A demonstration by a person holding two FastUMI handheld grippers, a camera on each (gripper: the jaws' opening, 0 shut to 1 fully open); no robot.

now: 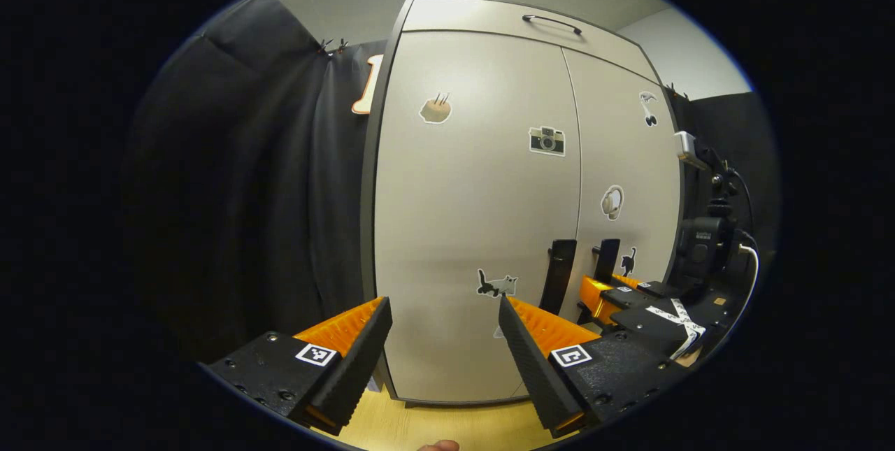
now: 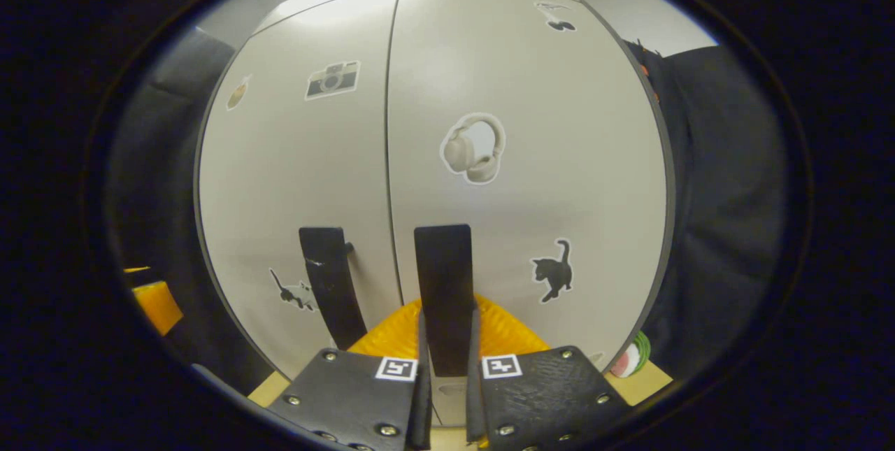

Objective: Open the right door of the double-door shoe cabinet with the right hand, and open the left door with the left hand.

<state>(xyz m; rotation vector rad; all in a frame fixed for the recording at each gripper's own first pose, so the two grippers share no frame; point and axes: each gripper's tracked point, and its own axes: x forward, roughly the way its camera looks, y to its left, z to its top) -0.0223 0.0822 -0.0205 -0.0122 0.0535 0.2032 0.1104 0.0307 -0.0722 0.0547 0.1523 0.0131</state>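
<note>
No words, brands or numbers can be read; the shoe cabinet doors carry only picture stickers, among them a camera sticker.

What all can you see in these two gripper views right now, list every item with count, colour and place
shoe cabinet: one, light grey, both doors closed, on a wood floor.
door handles: two, black, vertical, either side of the centre seam.
top handle: one, black, upper panel.
stickers: six; camera, headphones, two cats, low on each door.
curtains: black, both sides of the cabinet.
camera rig: one, black, right of the cabinet.
left gripper: jaws open, before the left door.
right gripper: jaws shut on the right door handle.
</note>
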